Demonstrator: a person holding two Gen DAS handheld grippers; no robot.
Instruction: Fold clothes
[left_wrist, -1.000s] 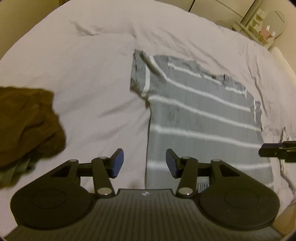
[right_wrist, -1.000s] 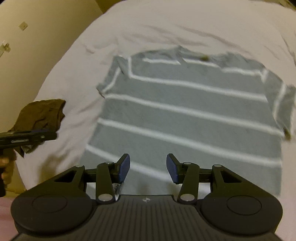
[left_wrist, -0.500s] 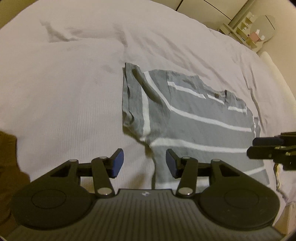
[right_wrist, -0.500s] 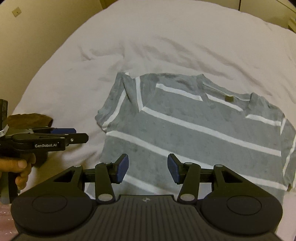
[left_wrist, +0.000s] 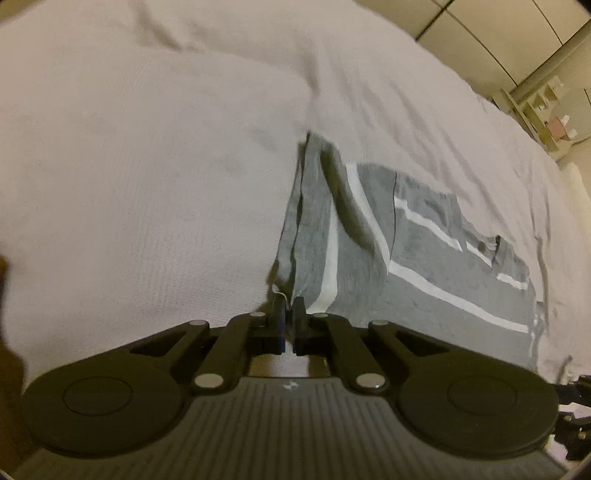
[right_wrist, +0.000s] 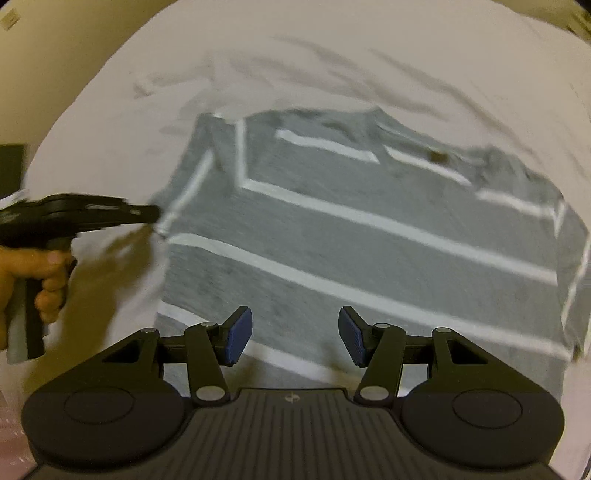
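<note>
- Centrally, a grey T-shirt (right_wrist: 369, 236) with thin white stripes lies spread flat on the bed (right_wrist: 332, 55), neckline toward the far side and hem toward the right wrist camera.
- One short sleeve (left_wrist: 321, 221) lies flat at the shirt's edge; a soft crease runs along it, and a white stripe crosses it near the cuff.
- At the cuff corner of that sleeve, the left hand-held gripper (left_wrist: 288, 314) has its fingers drawn together, clamped on the fabric edge; a loose thread shows just beside the fingertips.
- From the right wrist view, the same left hand-held gripper (right_wrist: 147, 214) meets the sleeve edge from the side, its handle held in the person's hand (right_wrist: 33, 280); motion blur softens this area.
- Nearer the hem, the right hand-held gripper (right_wrist: 295, 336) hovers above the shirt's lower part with its blue-padded fingers (right_wrist: 238, 334) set wide apart, holding nothing.
- Around the shirt, the white bed cover shows shallow wrinkles.
- Beyond the bed, pale cupboard doors (left_wrist: 491, 40) and a small shelf unit (left_wrist: 543, 114) stand at the far corner.
</note>
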